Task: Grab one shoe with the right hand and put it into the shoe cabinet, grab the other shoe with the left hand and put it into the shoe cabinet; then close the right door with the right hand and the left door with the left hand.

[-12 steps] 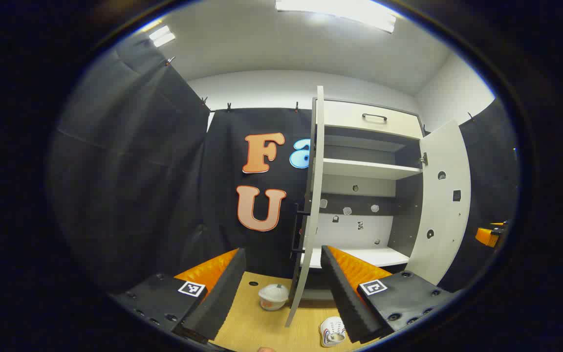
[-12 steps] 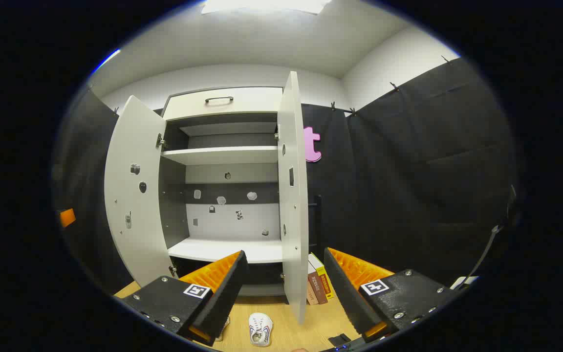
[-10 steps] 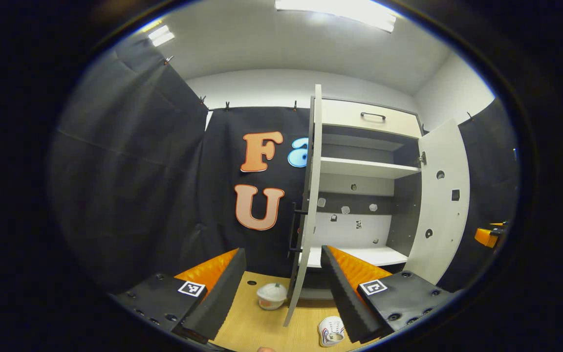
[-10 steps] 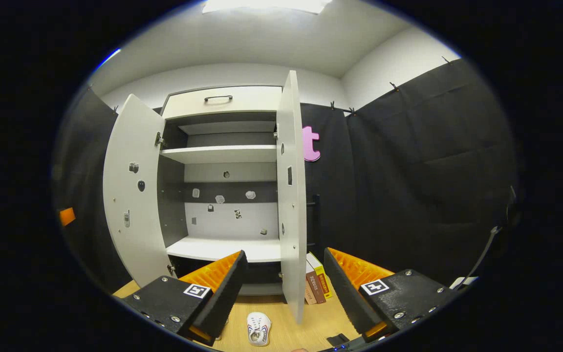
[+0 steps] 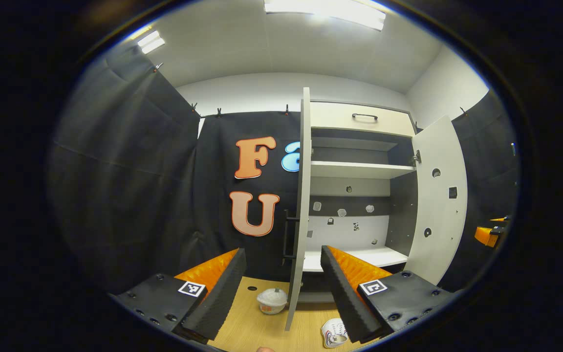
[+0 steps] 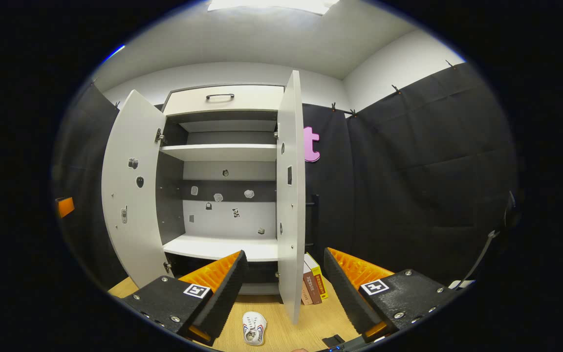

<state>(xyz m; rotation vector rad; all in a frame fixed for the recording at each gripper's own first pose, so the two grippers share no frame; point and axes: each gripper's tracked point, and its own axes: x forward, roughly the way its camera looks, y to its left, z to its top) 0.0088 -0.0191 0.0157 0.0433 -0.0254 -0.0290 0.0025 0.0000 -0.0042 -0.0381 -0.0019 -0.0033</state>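
A white shoe cabinet (image 6: 223, 100) stands on the wooden floor with both doors swung open, its lower shelf (image 6: 220, 247) bare. The same cabinet (image 5: 359, 117) appears in the left gripper view, past the edge of its left door (image 5: 301, 205). One small white shoe (image 6: 253, 328) lies on the floor in front of the cabinet, below and between my right gripper's fingers. In the left gripper view a white shoe (image 5: 333, 333) lies beside the inner finger. My left gripper (image 5: 281, 293) and my right gripper (image 6: 284, 293) are both open, holding nothing, well above the floor.
A white bowl (image 5: 271, 299) sits on the floor left of the left door. Several books (image 6: 313, 284) lean just right of the right door (image 6: 289, 195). The other gripper (image 5: 489, 234) shows far right past the door (image 5: 438, 195). Black cloth walls close both sides.
Both grippers have drifted slightly, so the cabinet sits a little further left in the left gripper view. The shoes and doors have not moved; both grippers stay open.
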